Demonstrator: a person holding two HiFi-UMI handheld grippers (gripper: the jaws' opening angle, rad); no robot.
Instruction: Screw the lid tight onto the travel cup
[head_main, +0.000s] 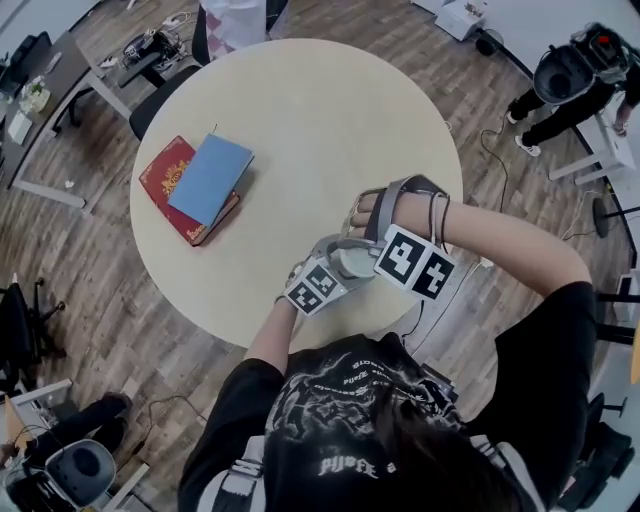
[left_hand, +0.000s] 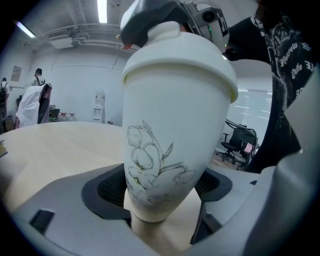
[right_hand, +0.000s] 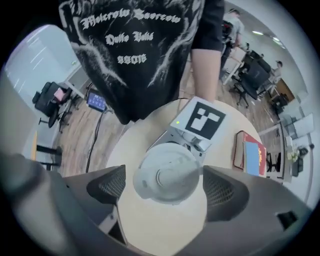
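- Your left gripper pinches the travel cup low on its body, holding it upright at the near edge of the table.
- Your right gripper points down, its jaws spread either side of the lid, which sits on the cup.
- Two stacked books lie farther left.

Two stacked books lie on the left of the table. Near its front edge, the cup sits between the left gripper's jaws, lid on top. The right gripper straddles the lid from above.
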